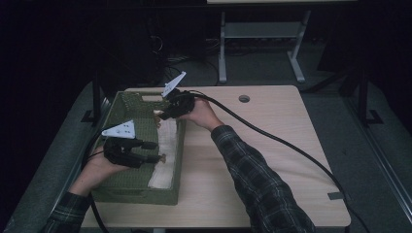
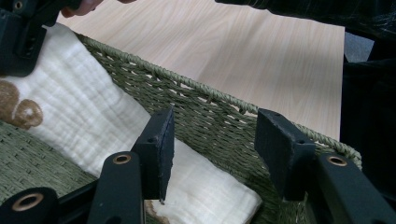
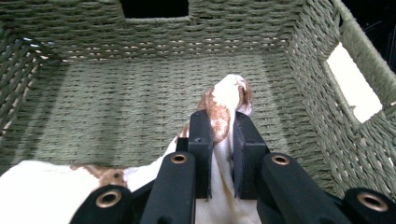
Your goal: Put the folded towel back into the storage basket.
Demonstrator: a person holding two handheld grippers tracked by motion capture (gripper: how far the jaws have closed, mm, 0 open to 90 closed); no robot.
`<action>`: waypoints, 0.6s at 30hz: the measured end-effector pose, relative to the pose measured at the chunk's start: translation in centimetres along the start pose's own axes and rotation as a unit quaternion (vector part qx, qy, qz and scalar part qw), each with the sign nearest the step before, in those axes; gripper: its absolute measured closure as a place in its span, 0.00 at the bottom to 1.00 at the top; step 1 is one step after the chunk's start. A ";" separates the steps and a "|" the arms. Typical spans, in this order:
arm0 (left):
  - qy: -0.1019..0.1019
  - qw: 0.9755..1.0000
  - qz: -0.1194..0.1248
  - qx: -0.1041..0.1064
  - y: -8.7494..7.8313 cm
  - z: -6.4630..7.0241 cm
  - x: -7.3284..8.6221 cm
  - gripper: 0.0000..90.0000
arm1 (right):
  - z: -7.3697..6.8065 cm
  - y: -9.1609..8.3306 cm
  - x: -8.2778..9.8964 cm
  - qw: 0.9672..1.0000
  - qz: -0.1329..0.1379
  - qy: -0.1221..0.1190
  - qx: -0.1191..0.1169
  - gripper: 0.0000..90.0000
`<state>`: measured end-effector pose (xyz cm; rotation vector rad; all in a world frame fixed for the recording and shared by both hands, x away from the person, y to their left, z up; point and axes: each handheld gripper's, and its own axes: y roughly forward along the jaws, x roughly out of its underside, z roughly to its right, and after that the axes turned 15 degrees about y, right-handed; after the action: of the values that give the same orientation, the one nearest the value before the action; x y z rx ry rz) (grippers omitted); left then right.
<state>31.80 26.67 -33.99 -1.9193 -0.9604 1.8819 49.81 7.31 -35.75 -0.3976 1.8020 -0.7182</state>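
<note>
High view: a green woven basket (image 1: 127,184) sits at the left of a pale wooden table (image 1: 272,160), and a cream cloth (image 1: 164,155) lies folded along the inside of its right-hand wall. The left gripper (image 1: 154,151) reaches into the near half of the basket from the left side, its tips just beside the cloth's near part. The right gripper (image 1: 161,114) comes in over the basket's far right rim, at the far end of the cloth. Left gripper view shows this gripper (image 2: 212,149) with its jaws standing apart, nothing pressed between them; the cloth (image 2: 93,121) lies below and to the left of them against the basket's woven wall (image 2: 210,116), with a brown printed patch at its far end. Right gripper view shows the other gripper (image 3: 219,154) with its jaws drawn together on a bunched, brown-printed corner of the cloth (image 3: 224,100), which pokes up past the pads; the rest of the cloth trails down toward the lower left over the basket floor (image 3: 140,98).
</note>
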 end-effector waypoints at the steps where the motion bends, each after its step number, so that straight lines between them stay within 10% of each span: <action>1: -0.001 1.000 0.001 0.000 0.0 0.0 0.0 0.52 | 0.2 0.1 0.0 1.000 0.001 0.002 0.000 0.89; 10: -0.002 1.000 0.005 -0.004 0.1 0.0 -0.1 0.52 | 1.2 -0.4 -0.5 0.997 0.053 -0.001 0.058 0.62; 18: -0.009 1.000 0.014 -0.008 0.6 0.0 -0.8 0.48 | 1.3 -2.1 -0.7 0.997 0.052 0.020 0.053 0.52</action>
<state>32.03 25.76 -33.75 -1.9381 -0.9599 1.9161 51.12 5.77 -34.21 -0.2179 1.8005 -0.7487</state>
